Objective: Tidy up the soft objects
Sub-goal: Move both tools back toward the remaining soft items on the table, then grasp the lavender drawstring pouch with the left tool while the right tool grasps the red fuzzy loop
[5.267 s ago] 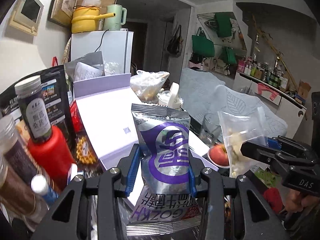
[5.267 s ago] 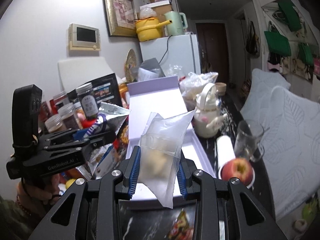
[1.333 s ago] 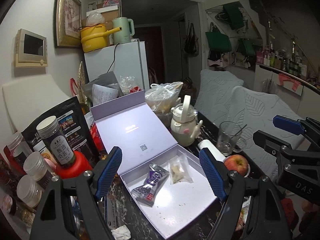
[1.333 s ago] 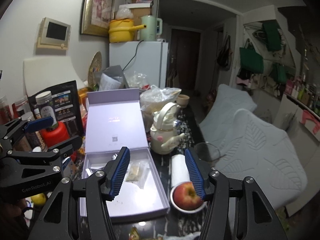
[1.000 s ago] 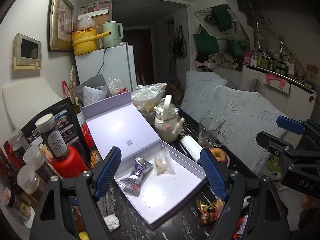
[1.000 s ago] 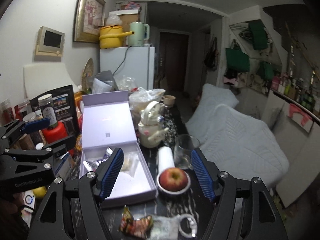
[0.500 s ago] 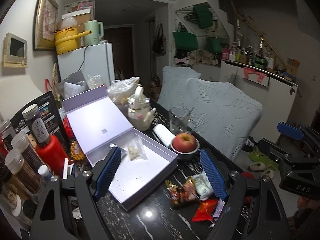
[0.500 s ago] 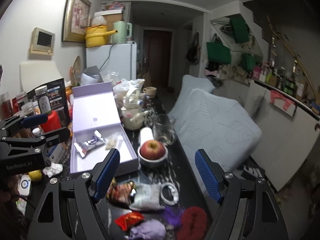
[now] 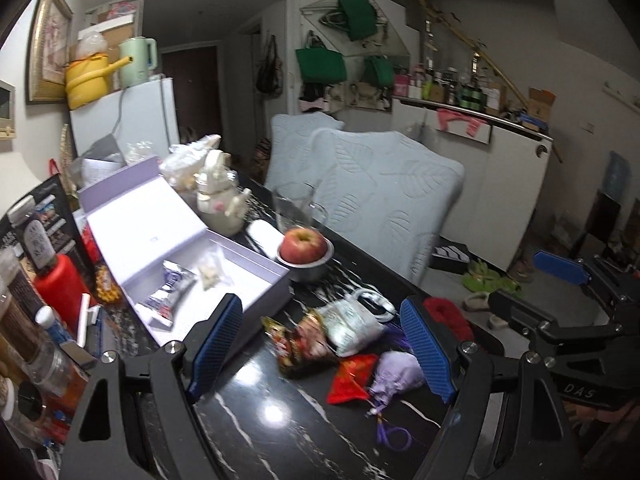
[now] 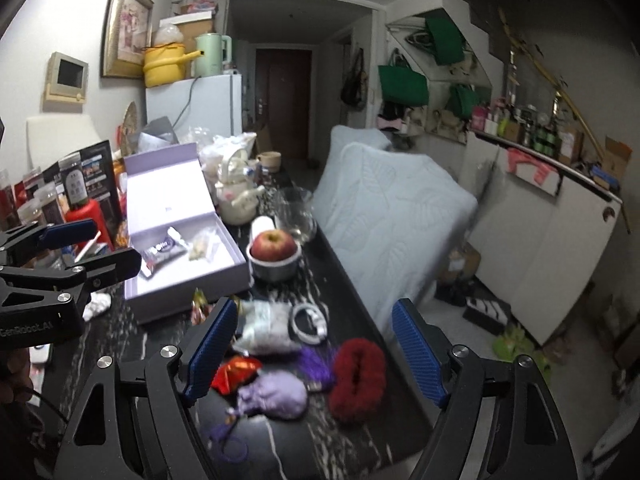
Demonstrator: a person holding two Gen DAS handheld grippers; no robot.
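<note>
The lavender box stands open on the black table, with a silver-purple snack packet and a clear bag lying inside. In front of it lie a dark snack packet, a white pouch, a red packet, a lavender pouch and a red fluffy scrunchie. My left gripper hangs open above these, holding nothing. My right gripper hovers over the same pile. Its jaws are opening and nothing is between them.
An apple in a metal bowl, a glass and a teapot stand right of the box. Jars and a red bottle crowd the left. A white cable coil lies near the table's right edge, beside pale-covered chairs.
Both grippers have drawn back and down from the box, bringing the near pile of pouches into view. The right jaws have widened. The two packets held earlier now lie in the box.
</note>
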